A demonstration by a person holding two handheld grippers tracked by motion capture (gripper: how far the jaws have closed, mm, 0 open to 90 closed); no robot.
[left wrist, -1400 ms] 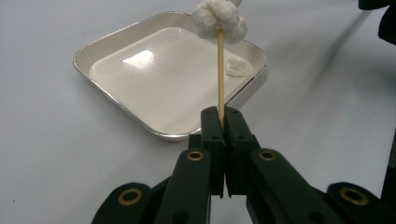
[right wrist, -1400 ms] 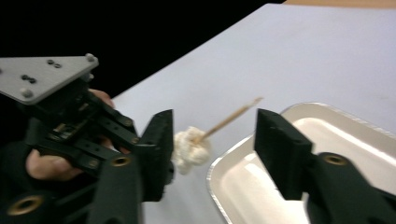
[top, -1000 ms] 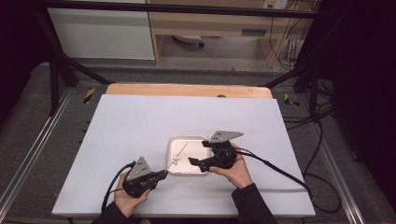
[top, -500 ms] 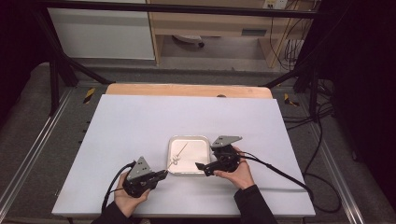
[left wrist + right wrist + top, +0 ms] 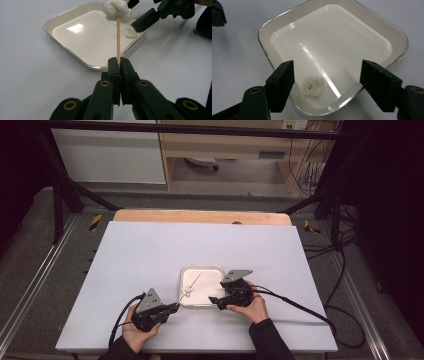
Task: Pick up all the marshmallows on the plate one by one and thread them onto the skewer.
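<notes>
The work in hand looks like stripping white puffy pieces off a wooden skewer (image 5: 118, 37) into the tray (image 5: 186, 271), and it seems partly done.

One loose piece (image 5: 313, 85) already lies inside the tray, close to its near rim on the right tongs' side; it has a small hole in its middle, which fits a piece that has come off the stick. That much I judge finished.

What is left: a clump of pieces (image 5: 117, 10) sits on the far tip of the skewer, held above the tray's floor. In the high view the same clump (image 5: 188, 291) hangs over the tray's left part.

The left tongs (image 5: 119, 62) are clenched on the skewer's bare end, just outside the tray's near rim, on the table (image 5: 140, 255). The stick rises from the jaws and leans out over the tray.

The right tongs (image 5: 327, 82) are released, jaws spread wide, hovering above the tray's near rim with the loose piece between and below them. They grasp nothing. From the left gripper view one black jaw tip sits just beside the clump, not touching it as far as I can tell.

So the next step is probably to close the right tongs on the clump and pull it along the stick while the left tongs hold firm.
</notes>
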